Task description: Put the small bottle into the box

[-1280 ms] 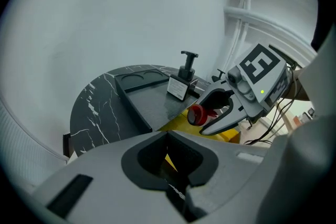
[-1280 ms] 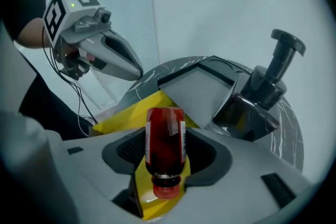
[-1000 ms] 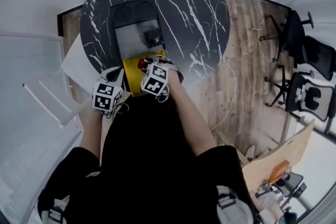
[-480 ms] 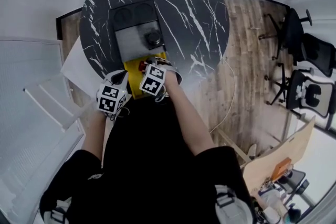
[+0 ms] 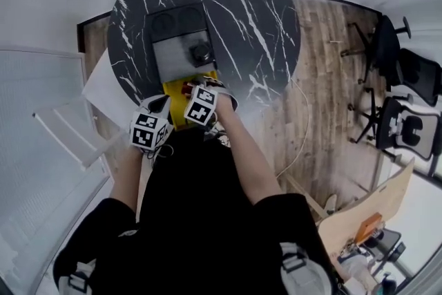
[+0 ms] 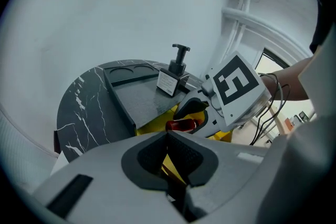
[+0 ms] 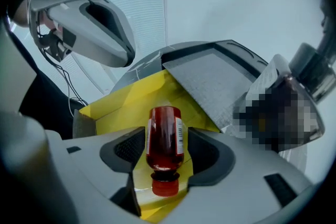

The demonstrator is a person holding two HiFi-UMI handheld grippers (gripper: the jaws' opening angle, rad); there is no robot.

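The small bottle point(image 7: 165, 123), red with a red cap and a white label, lies between the pads of the right tool point(image 7: 167, 139) with its cap toward that tool's camera and its base pointing away. It sits low inside the open yellow box point(image 7: 123, 102), against the yellow bottom. The right tool's jaws have just been opening; a thin gap shows on each side of the bottle, so the pads no longer press on it and the tool is released. The left tool point(image 6: 167, 136) hangs just to the left of the box, angled down toward it, its jaw tips closed together with nothing between them. From the left gripper view the bottle shows as a red shape under the right tool's nose, beneath its marker cube point(image 6: 239, 84). The box stands at the near edge of the round black marble table point(image 5: 255, 3), touching the near end of a dark grey tray point(image 6: 139, 94). A black pump bottle point(image 6: 178, 63) with a white label stands on that tray, just beyond the box.
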